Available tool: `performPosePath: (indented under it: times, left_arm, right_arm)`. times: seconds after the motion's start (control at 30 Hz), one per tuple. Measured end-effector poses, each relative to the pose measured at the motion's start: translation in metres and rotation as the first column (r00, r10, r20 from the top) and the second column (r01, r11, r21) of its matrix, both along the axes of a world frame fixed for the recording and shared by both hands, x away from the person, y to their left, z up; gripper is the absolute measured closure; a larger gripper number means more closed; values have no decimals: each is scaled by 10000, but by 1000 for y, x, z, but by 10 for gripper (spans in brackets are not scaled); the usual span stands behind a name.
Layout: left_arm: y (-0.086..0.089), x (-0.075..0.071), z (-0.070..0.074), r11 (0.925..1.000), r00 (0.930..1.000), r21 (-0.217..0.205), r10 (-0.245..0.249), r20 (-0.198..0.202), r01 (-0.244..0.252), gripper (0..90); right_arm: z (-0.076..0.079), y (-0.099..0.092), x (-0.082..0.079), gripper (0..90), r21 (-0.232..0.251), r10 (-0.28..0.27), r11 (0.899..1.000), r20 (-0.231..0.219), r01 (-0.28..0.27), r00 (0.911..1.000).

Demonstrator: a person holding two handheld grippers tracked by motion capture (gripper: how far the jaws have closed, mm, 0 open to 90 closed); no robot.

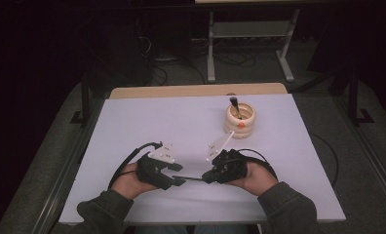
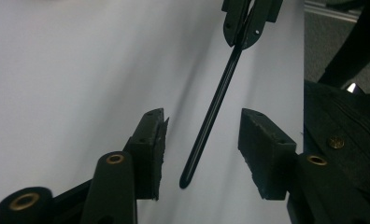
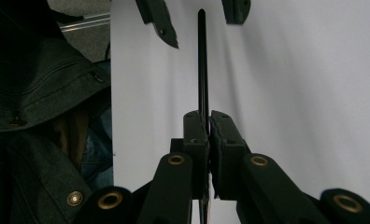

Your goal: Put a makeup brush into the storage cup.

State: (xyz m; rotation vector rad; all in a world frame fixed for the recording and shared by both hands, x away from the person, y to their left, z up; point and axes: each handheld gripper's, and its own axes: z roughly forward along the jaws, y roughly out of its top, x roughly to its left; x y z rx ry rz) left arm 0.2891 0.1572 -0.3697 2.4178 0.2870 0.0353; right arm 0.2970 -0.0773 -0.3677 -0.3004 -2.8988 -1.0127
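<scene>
The right claw (image 3: pixel 209 122) is clenching a thin black stick (image 3: pixel 202 60) by one end, holding it level just above the white tabletop (image 1: pixel 147 122), well in front of the wooden pot (image 1: pixel 240 120) w/ another dark tool standing in it. The left claw (image 2: pixel 202 140) is released, jaws either side of the stick's free tip, not touching. Handover looks about halfway: stick presented, left grip not yet made, right's release left to do.
</scene>
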Motion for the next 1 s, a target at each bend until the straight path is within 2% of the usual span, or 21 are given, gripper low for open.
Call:
performPosePath:
  times: [0.17,0.37,0.53,0.7,0.8,0.87,0.93,1.0]
  left_arm:
    - [-6,-3,-3,9981,9988,359,-491,6,491,591]
    - [-11,-5,-6,9912,9943,780,-1063,-88,1066,671]
    - [-13,-7,-8,9852,9898,963,-1408,-206,1422,737]
    - [-13,-8,-9,9820,9858,884,-1640,-368,1667,823]
    - [-14,-9,-8,9764,9815,998,-1897,-254,1914,846]
    - [-15,-11,-8,9747,9803,1056,-1970,-126,1972,851]
    - [-15,-12,-7,9786,9822,843,-1872,-114,1875,852]
    - [-14,-12,-6,9794,9826,796,-1855,-76,1855,853]
  right_arm:
    - [-1,3,-2,850,58,270,9996,11,-270,9996]
    - [-2,8,-5,850,29,453,9990,-110,-453,9989]
    - [-3,11,-7,850,13,698,9976,-135,-698,9975]
    - [-1,12,-7,849,229,852,9961,-12,-851,9964]
    - [0,11,-8,846,284,884,9957,34,-884,9961]
    - [-1,11,-8,829,328,1005,9944,34,-1006,9949]
    - [-2,10,-7,717,393,1020,9940,26,-1020,9948]
    - [-4,8,-4,671,348,1032,9941,13,-1032,9947]
